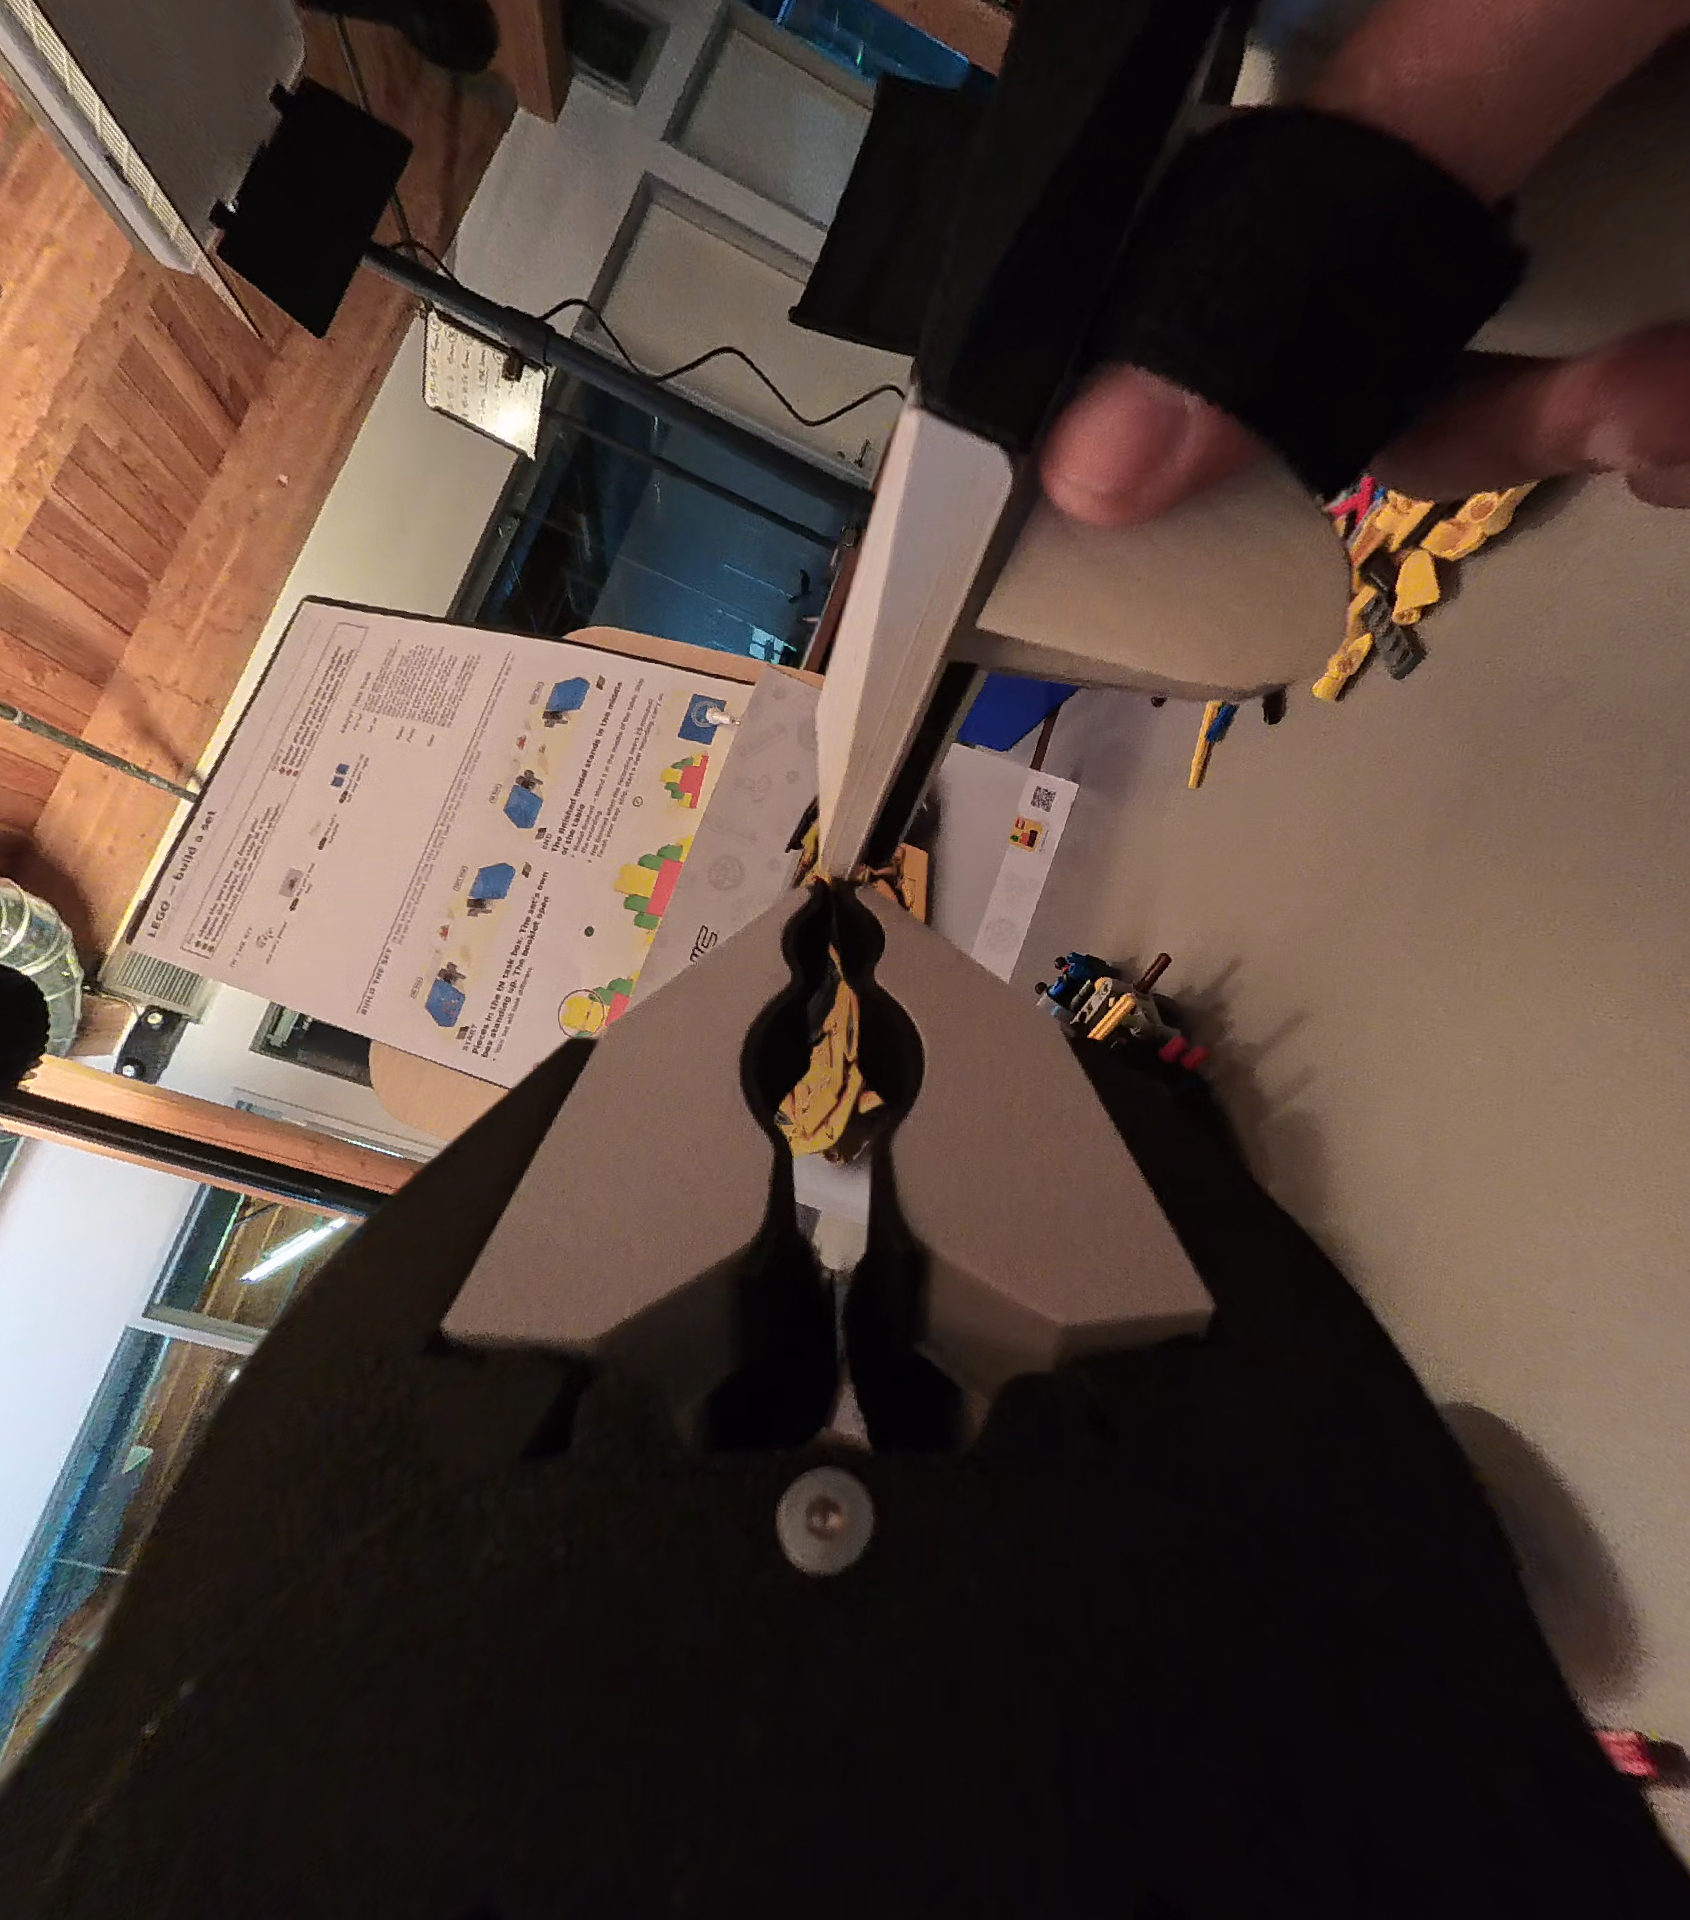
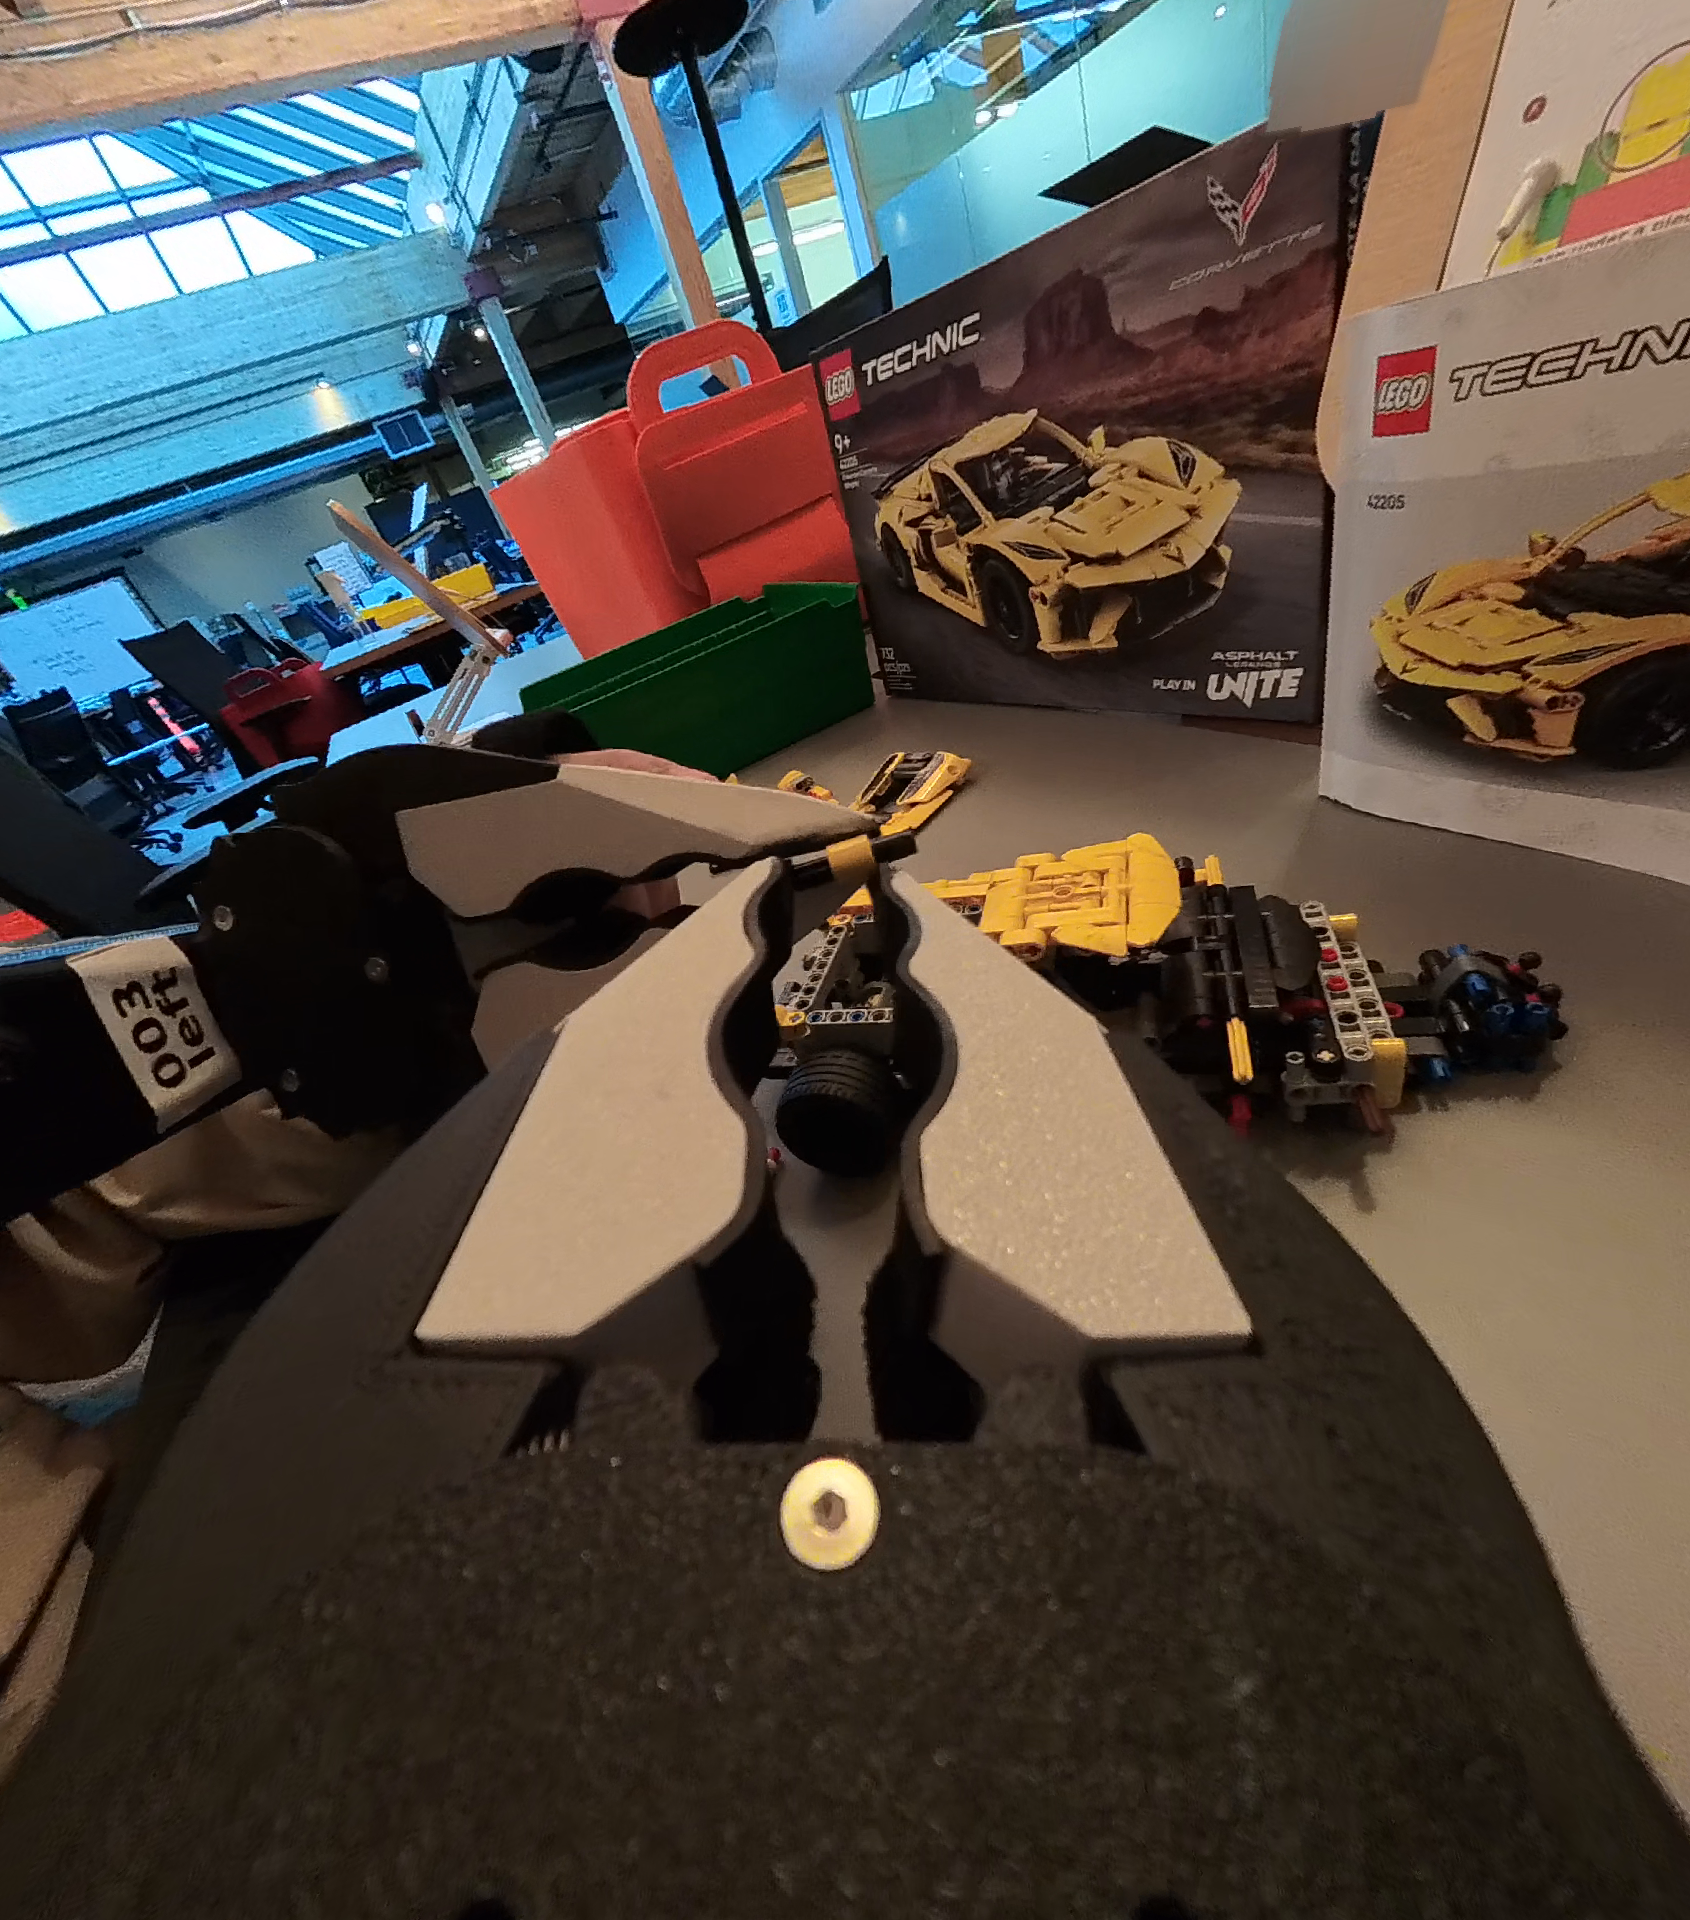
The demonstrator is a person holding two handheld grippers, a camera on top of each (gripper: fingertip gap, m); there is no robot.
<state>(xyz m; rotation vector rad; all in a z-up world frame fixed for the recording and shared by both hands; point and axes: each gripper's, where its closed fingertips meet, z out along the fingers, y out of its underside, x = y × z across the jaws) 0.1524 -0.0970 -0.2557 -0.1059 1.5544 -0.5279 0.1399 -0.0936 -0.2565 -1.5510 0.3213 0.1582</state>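
In the right wrist view, the left gripper [image 1: 828,891] points in from 9 o'clock with its fingers pressed together, pinching a short black axle [image 2: 849,857] that carries a yellow bush. The right gripper [image 2: 836,885] has its fingers almost together at the same axle, but we cannot tell if they clamp it. Toward 3 o'clock, a half-built car [image 2: 1236,966] lies on the grey table [image 2: 1547,1299].

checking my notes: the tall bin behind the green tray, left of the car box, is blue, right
Not quite. The right wrist view shows the tall bin is orange-red, not blue. The rest holds: it stands behind the green tray, left of the car box.
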